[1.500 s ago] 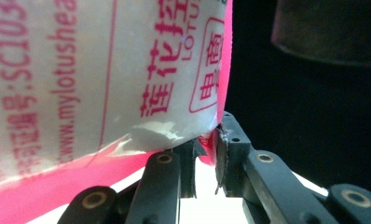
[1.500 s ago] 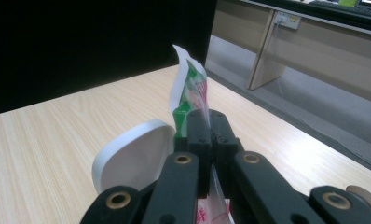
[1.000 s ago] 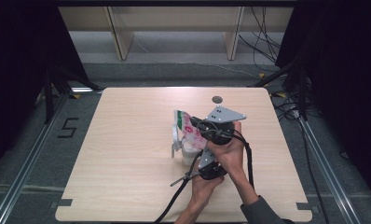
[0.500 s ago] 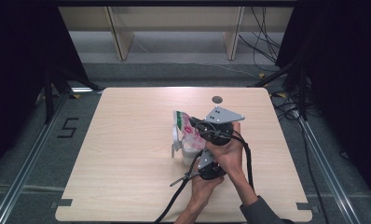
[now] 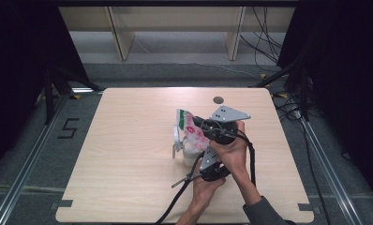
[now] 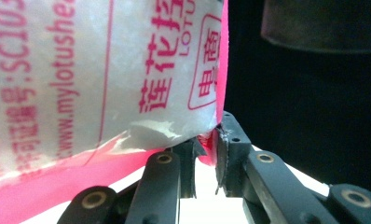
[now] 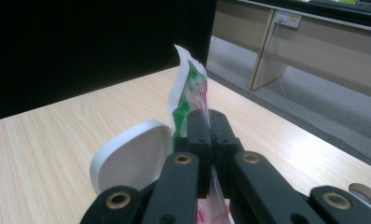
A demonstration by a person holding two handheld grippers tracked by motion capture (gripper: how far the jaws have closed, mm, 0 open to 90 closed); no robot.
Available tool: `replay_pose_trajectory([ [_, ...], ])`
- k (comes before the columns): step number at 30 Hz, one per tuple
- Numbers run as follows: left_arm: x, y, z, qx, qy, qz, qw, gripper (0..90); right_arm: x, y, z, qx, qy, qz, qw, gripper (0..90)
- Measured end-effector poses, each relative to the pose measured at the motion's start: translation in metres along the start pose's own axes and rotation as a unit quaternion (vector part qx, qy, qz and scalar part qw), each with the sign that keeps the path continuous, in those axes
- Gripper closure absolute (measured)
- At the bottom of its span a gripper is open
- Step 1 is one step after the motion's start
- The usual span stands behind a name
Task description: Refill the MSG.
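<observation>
A white container (image 5: 188,154) with its hinged lid (image 5: 176,139) swung open stood a little right of the middle of the table (image 5: 128,154), and a plastic packet (image 5: 193,130) printed in pink and green was held directly above it; what lay inside the container could not be made out, since the packet and the hands covered its mouth. The right gripper (image 5: 204,125), at about 1 o'clock from the container, had its jaws pressed together on the packet's upper part, and the left gripper (image 5: 197,165), at about 5 o'clock, was clamped on the packet's lower edge. The right gripper view gave what the high view could not: the jaws pinched flat on a thin strip of the packet (image 7: 189,100), whose torn white tip rose above them, with the rounded white lid (image 7: 130,158) just to their left at 9 o'clock. The left gripper view brought the packet (image 6: 99,84) very close, showing red lettering on cloudy white film and a pink border whose corner was nipped between the jaw tips. The high view alone showed both hands (image 5: 231,151) together and the cables trailing back toward 6 o'clock. The table was pale wood with a small round grommet (image 5: 218,100) near its far edge at 12 o'clock; beyond it lay grey floor, a light wooden bench (image 5: 175,18), dark curtains at both sides and a number five marked on the floor (image 5: 68,128) at 9 o'clock.
</observation>
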State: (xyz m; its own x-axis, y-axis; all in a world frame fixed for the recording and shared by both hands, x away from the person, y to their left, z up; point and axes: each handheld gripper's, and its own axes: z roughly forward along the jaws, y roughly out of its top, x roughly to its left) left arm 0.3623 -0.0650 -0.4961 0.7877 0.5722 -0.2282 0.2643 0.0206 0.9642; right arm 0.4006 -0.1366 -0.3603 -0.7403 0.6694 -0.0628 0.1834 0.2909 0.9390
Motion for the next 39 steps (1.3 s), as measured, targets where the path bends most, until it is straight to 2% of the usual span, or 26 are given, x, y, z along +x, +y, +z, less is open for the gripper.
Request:
replay_pose_trajectory([
  [2, -0.001, 0.001, -0.002, 0.011, 0.006, 0.000, 0.9999, 79.2, 0.001, 0.000, 0.000, 0.003, 0.004, 0.003, 1.0000, 90.0],
  [6, 0.000, 0.000, -0.001, 0.005, 0.003, 0.000, 1.0000, 79.2, 0.001, 0.000, 0.000, 0.002, 0.004, 0.003, 1.0000, 90.0],
  [10, -0.001, 0.001, -0.002, 0.010, 0.006, 0.002, 0.9999, 79.1, 0.000, 0.000, -0.001, 0.000, 0.002, 0.003, 1.0000, 90.0],
  [14, -0.001, 0.001, -0.003, 0.011, 0.006, 0.000, 0.9999, 79.2, -0.002, 0.000, -0.001, 0.000, 0.011, -0.001, 0.9999, 90.0],
  [15, -0.002, 0.001, -0.003, 0.011, 0.006, 0.001, 0.9999, 79.2, 0.000, 0.000, -0.002, 0.006, 0.012, 0.014, 0.9998, 90.0],
  [16, -0.002, 0.000, -0.003, 0.011, 0.005, 0.001, 0.9999, 79.2, -0.003, 0.001, -0.003, 0.000, 0.010, 0.000, 1.0000, 90.0],
  [19, -0.002, 0.000, -0.003, 0.011, 0.005, 0.001, 0.9999, 79.2, -0.003, 0.001, -0.004, -0.007, 0.006, 0.003, 1.0000, 90.0],
  [21, -0.002, 0.000, -0.003, 0.011, 0.005, 0.002, 0.9999, 79.2, -0.004, 0.002, -0.006, 0.001, 0.018, 0.009, 0.9998, 90.0],
  [22, -0.002, 0.000, -0.003, 0.010, 0.005, 0.001, 0.9999, 79.2, -0.005, 0.002, -0.006, -0.007, 0.011, -0.005, 0.9999, 90.0],
  [23, -0.002, 0.000, -0.003, 0.010, 0.006, 0.003, 0.9999, 79.3, -0.004, 0.002, -0.007, -0.005, 0.017, 0.003, 0.9998, 90.0],
  [25, -0.002, 0.000, -0.004, 0.011, 0.006, 0.003, 0.9999, 79.4, -0.004, 0.003, -0.007, -0.007, 0.019, 0.003, 0.9998, 90.0],
  [27, -0.002, 0.001, -0.004, 0.011, 0.005, 0.004, 0.9999, 79.5, -0.004, 0.003, -0.008, -0.011, 0.011, 0.004, 0.9999, 90.0],
  [29, -0.002, 0.000, -0.004, 0.011, 0.006, 0.006, 0.9999, 79.6, -0.005, 0.003, -0.008, -0.011, 0.019, 0.002, 0.9998, 90.0],
  [30, -0.002, 0.000, -0.004, 0.012, 0.006, 0.006, 0.9999, 79.6, -0.005, 0.004, -0.010, -0.006, 0.014, 0.005, 0.9999, 90.0],
  [32, -0.002, 0.000, -0.004, 0.013, 0.006, 0.007, 0.9999, 79.8, -0.006, 0.003, -0.009, -0.015, 0.011, 0.004, 0.9998, 90.0],
  [33, -0.002, 0.000, -0.004, 0.013, 0.006, 0.007, 0.9999, 79.8, -0.006, 0.003, -0.009, -0.013, 0.018, 0.007, 0.9997, 90.0],
  [34, -0.002, 0.000, -0.004, 0.012, 0.006, 0.007, 0.9999, 79.8, -0.006, 0.003, -0.010, -0.012, 0.012, 0.009, 0.9998, 90.0],
  [37, -0.002, -0.001, -0.004, 0.013, 0.008, 0.005, 0.9999, 79.8, -0.008, 0.004, -0.011, -0.014, 0.011, -0.002, 0.9998, 90.0],
  [38, -0.002, -0.001, -0.004, 0.013, 0.008, 0.006, 0.9999, 79.8, -0.007, 0.004, -0.012, -0.007, 0.022, 0.013, 0.9996, 90.0],
  [39, -0.002, -0.001, -0.004, 0.014, 0.008, 0.006, 0.9999, 79.8, -0.008, 0.004, -0.012, -0.011, 0.019, 0.009, 0.9997, 90.0],
])
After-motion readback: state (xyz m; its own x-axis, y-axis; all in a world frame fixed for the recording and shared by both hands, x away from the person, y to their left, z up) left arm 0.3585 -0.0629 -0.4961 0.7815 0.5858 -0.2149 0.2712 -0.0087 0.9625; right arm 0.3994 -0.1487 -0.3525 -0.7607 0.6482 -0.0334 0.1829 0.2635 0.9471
